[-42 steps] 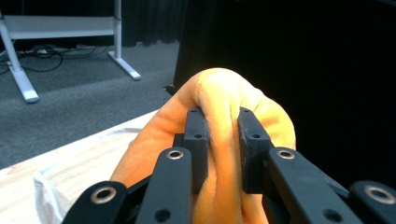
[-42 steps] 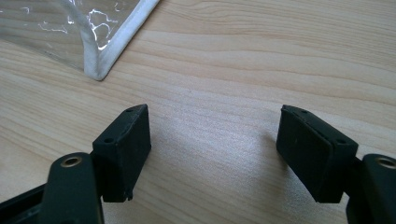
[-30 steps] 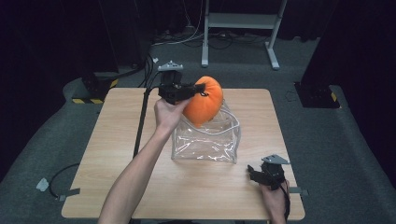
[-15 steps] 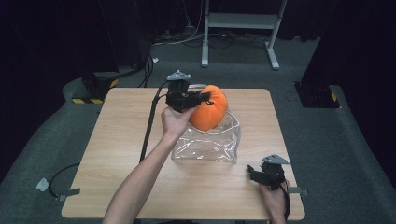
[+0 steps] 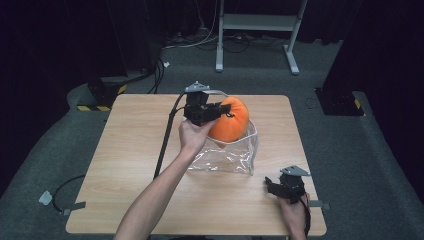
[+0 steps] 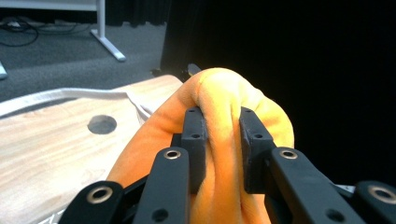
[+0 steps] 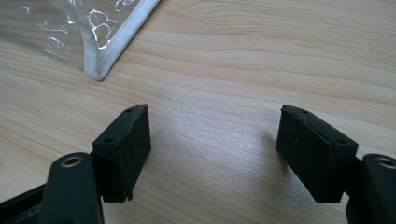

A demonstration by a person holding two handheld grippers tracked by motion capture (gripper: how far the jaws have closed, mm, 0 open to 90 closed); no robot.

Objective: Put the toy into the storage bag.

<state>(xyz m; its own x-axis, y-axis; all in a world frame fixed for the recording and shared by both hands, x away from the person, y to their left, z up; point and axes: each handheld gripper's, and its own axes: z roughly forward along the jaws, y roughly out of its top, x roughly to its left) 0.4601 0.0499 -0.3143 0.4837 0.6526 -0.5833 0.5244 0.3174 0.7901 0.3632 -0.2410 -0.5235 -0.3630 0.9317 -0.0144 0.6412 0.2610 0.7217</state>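
A soft orange pumpkin toy (image 5: 231,120) hangs in the mouth of a clear plastic bag (image 5: 227,155) with white trim, its lower part inside the rim. My left gripper (image 5: 220,111) is shut on a fold of the pumpkin's fabric (image 6: 219,140), the two pads pinching it from both sides. My right gripper (image 5: 272,186) rests low over the table near the front right corner, beside the bag's corner (image 7: 100,65). Its jaws stand wide apart with only bare wood between the pads (image 7: 126,149).
The wooden table (image 5: 140,150) has a round hole (image 6: 102,124) in its top. A black cable (image 5: 165,142) trails from the left gripper across the table. A white stand (image 5: 260,30) and cables lie on the grey floor beyond.
My left gripper has carried the pumpkin down and slightly right, so it now sits lower in the bag's mouth. The right gripper has stayed in place.
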